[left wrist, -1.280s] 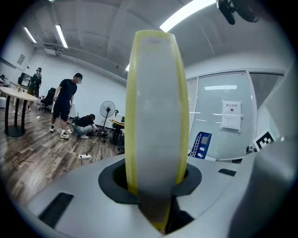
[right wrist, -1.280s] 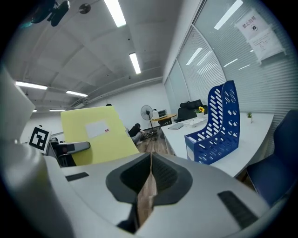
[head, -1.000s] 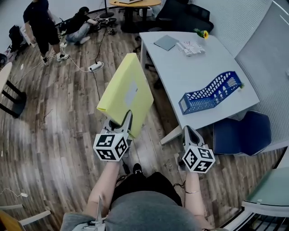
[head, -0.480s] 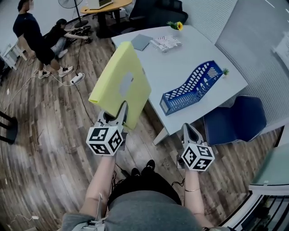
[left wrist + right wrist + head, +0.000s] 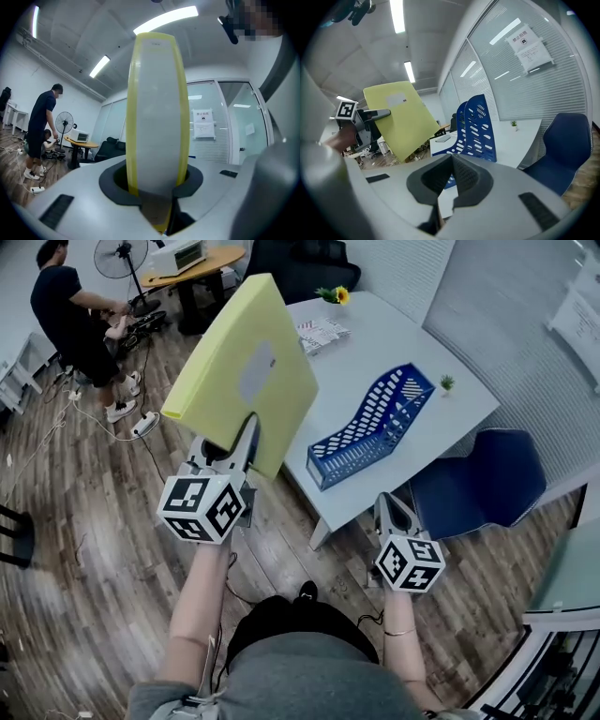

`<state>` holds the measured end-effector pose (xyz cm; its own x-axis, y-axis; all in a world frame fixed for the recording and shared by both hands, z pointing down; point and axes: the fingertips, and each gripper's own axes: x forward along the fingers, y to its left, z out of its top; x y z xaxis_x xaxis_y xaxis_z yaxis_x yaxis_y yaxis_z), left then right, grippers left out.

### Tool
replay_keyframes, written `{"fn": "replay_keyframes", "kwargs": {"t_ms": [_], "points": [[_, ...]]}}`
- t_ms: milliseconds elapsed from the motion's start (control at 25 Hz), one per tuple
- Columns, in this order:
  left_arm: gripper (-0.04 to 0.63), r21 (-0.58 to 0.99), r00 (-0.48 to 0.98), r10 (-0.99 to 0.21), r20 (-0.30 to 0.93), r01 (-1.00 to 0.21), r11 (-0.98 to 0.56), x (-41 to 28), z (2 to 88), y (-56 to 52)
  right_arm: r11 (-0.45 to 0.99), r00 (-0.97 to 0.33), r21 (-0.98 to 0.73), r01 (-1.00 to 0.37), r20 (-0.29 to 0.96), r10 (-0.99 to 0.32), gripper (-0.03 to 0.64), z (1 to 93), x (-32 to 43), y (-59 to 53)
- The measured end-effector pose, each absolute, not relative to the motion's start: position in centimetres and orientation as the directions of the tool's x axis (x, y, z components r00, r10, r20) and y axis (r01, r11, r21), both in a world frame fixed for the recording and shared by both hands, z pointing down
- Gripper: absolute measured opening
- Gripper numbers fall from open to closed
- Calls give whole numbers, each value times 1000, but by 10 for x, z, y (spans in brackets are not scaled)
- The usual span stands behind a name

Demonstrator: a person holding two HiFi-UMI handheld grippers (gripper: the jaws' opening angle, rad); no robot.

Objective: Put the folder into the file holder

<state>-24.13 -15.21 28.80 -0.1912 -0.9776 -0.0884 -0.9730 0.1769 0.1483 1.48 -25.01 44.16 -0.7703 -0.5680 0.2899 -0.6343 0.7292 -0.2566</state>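
Left gripper (image 5: 246, 439): jaws clamped on near edge of yellow folder (image 5: 239, 371). Folder aloft over floor, left of table (image 5: 450, 404). Right gripper (image 5: 389, 507): jaws together, empty. Blue holder (image 5: 370, 427) on table, right of folder, apart.

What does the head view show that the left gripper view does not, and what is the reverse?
Head view only: the file holder, the blue chair and the right gripper. Left gripper view only: the ceiling lights and the folder seen edge-on, clamped between the jaws. Both: the folder, the standing person and the fan.
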Motion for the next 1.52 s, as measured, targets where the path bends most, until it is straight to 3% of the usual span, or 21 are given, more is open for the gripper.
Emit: {"fn": "replay_keyframes", "kwargs": {"t_ms": [480,800,1520], "points": [[144,105,32,-966,-256,-993,-61,-193,199,-207,650,-704,-272,-710,275,-654,8,437,40,-269],[145,84,197,-936,-292,-970,-230,-173,169,-233,558,-623,-284,-780,270,-734,8,433,46,-264],[146,79,364,-911,-194,-920,-384,-154,218,-272,370,-459,-303,-878,315,-831,8,454,66,-240]]}}
